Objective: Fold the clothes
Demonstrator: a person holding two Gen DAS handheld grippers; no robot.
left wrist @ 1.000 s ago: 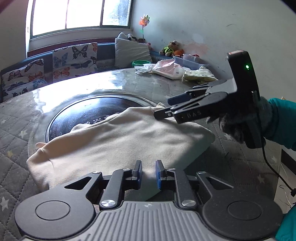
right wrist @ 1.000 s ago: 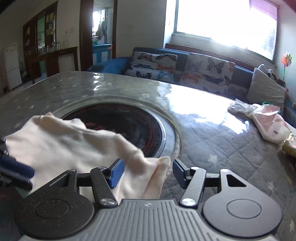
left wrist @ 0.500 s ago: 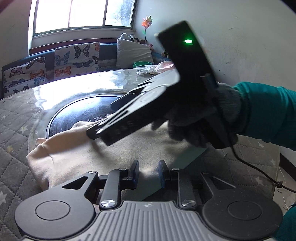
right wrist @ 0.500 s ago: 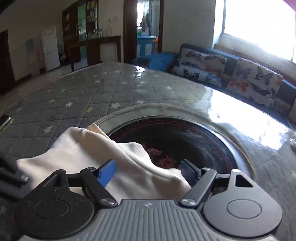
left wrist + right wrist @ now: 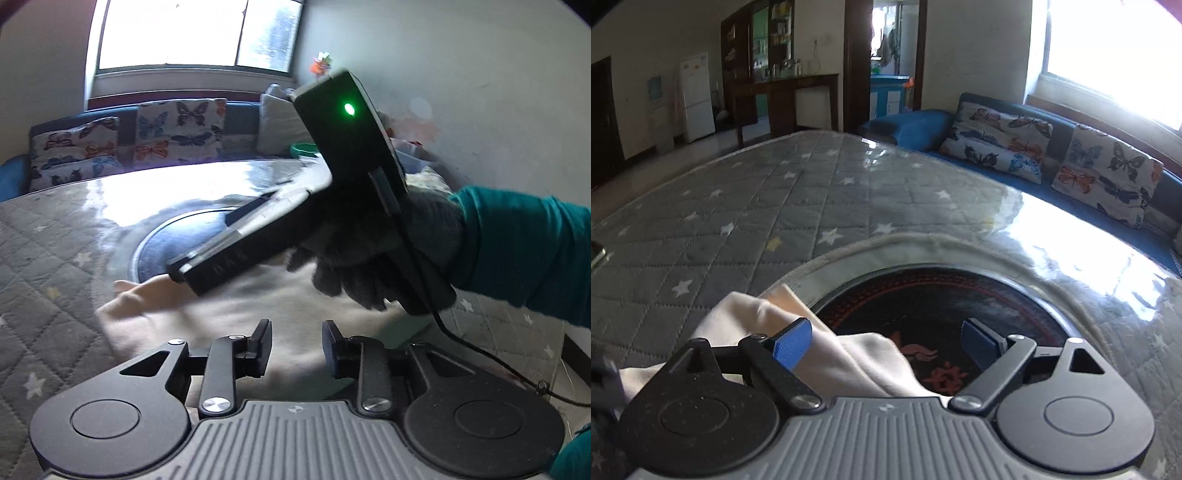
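We find the garment [image 5: 295, 314] (cream, folded) lying on the desk [image 5: 738, 221], partly over its dark round inset [image 5: 942, 295]. The left gripper [image 5: 296, 343] stands partly open above the cloth, its jaws having just been opening, nothing pinched. The right gripper [image 5: 886, 339], in a gloved hand [image 5: 369, 258], stands wide, jaws likewise just opened; cloth lies beside its left pad, not clamped.

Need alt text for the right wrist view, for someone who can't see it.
The right gripper, jaws wide open and just opened further, hangs over the edge of a cream garment without pinching it. The garment lies on a grey star-quilted table with a dark round centre.
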